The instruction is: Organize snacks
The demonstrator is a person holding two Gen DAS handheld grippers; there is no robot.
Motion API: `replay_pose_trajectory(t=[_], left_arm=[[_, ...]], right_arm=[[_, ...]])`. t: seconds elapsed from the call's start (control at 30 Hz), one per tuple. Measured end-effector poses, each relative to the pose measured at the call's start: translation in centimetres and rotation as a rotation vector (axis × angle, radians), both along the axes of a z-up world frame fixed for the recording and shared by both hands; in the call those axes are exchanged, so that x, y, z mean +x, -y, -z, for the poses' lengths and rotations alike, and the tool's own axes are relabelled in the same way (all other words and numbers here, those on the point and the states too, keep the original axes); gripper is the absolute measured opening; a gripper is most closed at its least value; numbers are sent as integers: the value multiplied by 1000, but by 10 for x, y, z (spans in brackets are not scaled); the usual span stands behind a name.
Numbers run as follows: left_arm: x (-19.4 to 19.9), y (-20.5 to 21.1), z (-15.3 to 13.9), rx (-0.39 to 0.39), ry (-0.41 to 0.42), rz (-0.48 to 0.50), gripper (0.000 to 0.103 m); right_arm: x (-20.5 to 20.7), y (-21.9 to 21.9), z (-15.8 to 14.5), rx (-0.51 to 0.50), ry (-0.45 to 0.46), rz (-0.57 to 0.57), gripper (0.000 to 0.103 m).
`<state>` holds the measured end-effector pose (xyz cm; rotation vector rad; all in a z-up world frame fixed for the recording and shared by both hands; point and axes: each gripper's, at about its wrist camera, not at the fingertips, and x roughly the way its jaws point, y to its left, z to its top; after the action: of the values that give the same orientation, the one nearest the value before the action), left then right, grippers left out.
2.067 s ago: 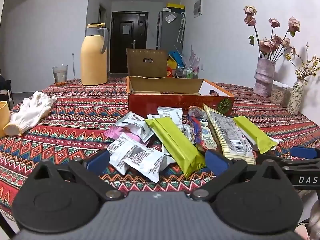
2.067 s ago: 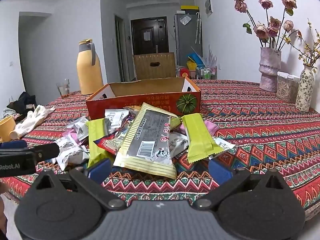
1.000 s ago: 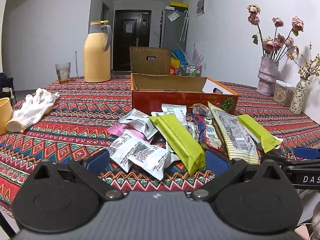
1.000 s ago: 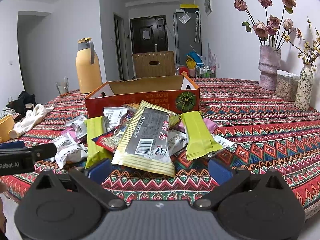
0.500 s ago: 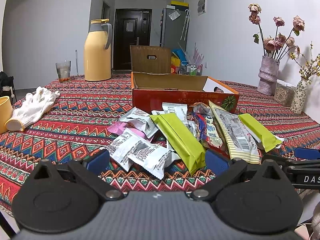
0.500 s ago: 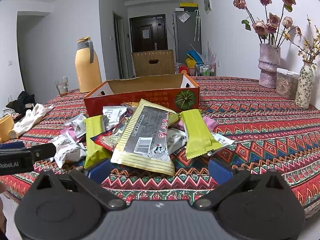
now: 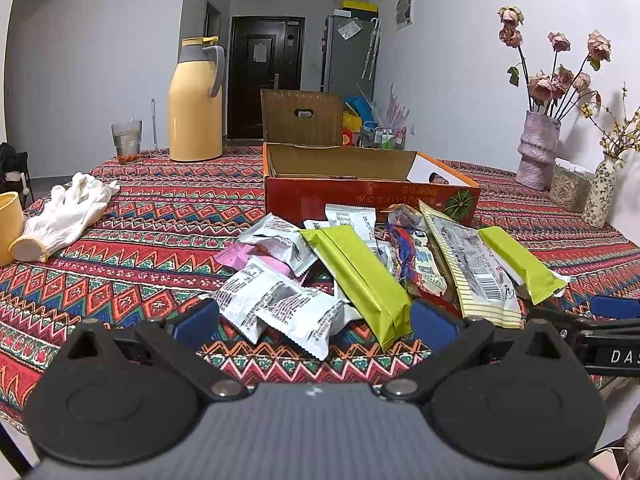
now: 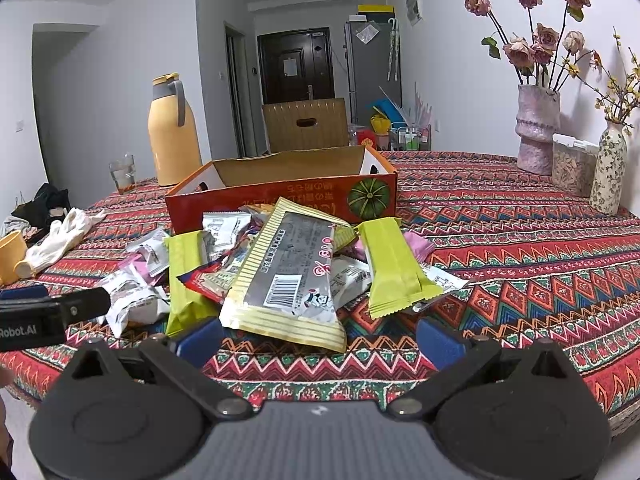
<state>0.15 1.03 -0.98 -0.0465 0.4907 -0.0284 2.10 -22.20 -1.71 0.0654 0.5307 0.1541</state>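
On the patterned tabletop (image 7: 132, 264), snack packets (image 7: 360, 276) lie heaped just before the empty orange carton (image 7: 372, 196); left tongs (image 7: 316, 322) and right tongs (image 8: 320, 340) both gape wide, empty, short of the pile: approach step, next likely closing on one packet for the carton.

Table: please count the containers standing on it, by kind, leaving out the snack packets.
Vases: 2
Thermos jug: 1
Drinking glass: 1
Yellow cup: 1
Clear lidded container: 1
Red cardboard box: 1
Total: 7
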Motion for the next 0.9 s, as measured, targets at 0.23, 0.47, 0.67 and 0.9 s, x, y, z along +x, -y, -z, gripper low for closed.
replay_pose_trajectory(t=[0.23,0.47,0.67,0.9], left_arm=[[5,0,0,-1,-5,-3,103],[14,-2,0,-3,-10,-15,103],[30,-7,-1,-12,-19,-39,103],[50,-7,2,-2,-44,-54,103]], right_arm=[[2,1,0,1,-8,2,103],[12,9,-6,5,-6,5,103],[32,20,-7,-15,8,36,93],[81,32,-7,-76,-15,36,72]])
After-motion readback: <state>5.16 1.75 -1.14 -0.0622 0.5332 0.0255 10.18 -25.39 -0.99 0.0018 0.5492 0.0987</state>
